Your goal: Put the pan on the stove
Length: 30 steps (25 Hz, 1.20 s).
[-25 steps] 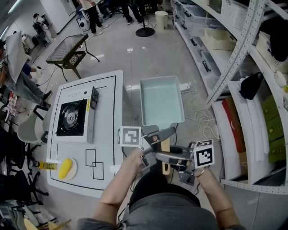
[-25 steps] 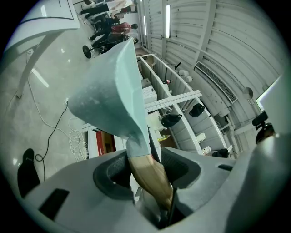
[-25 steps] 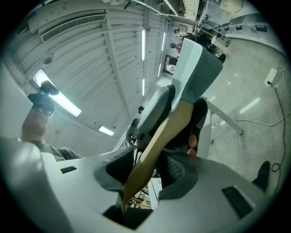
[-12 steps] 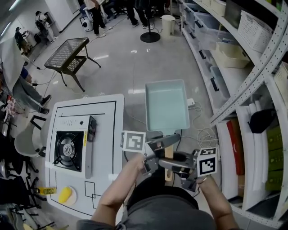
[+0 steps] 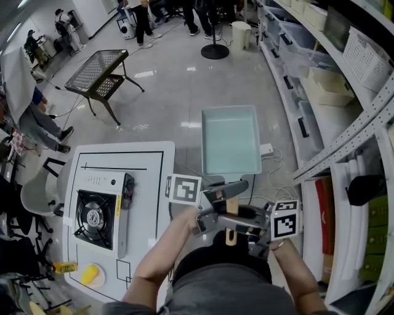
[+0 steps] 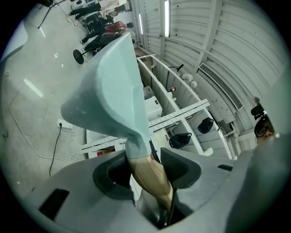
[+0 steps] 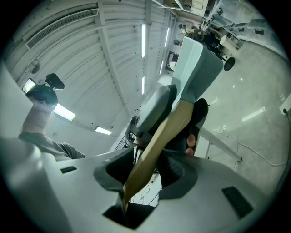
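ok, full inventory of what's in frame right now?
pan: 1, pale teal, wooden handle, held over floor right of table
gas stove: 1, black and silver, on table
table: 1, white, black lines, lower left
yellow item: 1, table's near-left corner; unidentifiable
mesh table: 1, black, floor, upper left
shelving: 1 rack, grey, along right side
trash can: 1, white, far end by shelving
power strip: 1, white, floor beside shelving
people: several, far end and left edge
left tool: grey, shut on pan handle
right tool: grey, shut on handle's end
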{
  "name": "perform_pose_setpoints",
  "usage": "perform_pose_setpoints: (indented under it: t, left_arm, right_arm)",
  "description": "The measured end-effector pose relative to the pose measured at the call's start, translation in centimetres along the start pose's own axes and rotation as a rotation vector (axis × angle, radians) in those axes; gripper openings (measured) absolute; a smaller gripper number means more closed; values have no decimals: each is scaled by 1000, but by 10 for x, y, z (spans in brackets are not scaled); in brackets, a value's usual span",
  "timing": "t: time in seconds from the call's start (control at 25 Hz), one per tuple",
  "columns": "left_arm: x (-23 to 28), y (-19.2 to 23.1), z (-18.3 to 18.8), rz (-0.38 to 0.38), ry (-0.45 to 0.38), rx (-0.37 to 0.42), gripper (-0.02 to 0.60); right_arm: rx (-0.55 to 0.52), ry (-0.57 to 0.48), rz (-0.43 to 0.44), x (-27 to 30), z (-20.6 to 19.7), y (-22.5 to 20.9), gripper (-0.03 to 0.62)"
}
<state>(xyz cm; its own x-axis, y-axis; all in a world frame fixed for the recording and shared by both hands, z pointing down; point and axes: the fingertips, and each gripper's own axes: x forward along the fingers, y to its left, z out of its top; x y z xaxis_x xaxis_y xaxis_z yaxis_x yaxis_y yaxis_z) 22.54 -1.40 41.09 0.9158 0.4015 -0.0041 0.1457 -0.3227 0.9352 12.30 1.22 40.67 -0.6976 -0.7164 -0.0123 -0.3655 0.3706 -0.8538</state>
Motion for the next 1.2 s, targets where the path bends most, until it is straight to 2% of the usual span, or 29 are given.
perform_pose_setpoints:
  t: [0.24, 0.52, 0.88, 1.2]
  left_arm:
    - [-1, 11, 26, 14, -56, -11, 176]
    - [-15, 20, 70, 74, -223, 17, 176]
    - [-94, 23, 113, 199, -579, 26, 176]
    - [-184, 14, 90, 353, -935, 25, 176]
  right_arm:
    - [-2, 58, 18, 7, 19, -14, 164]
    - [-14, 207, 106, 20, 45, -23, 163]
    - [11, 514, 311, 68, 56, -18, 158]
    - [28, 838, 519, 102, 19, 5, 158]
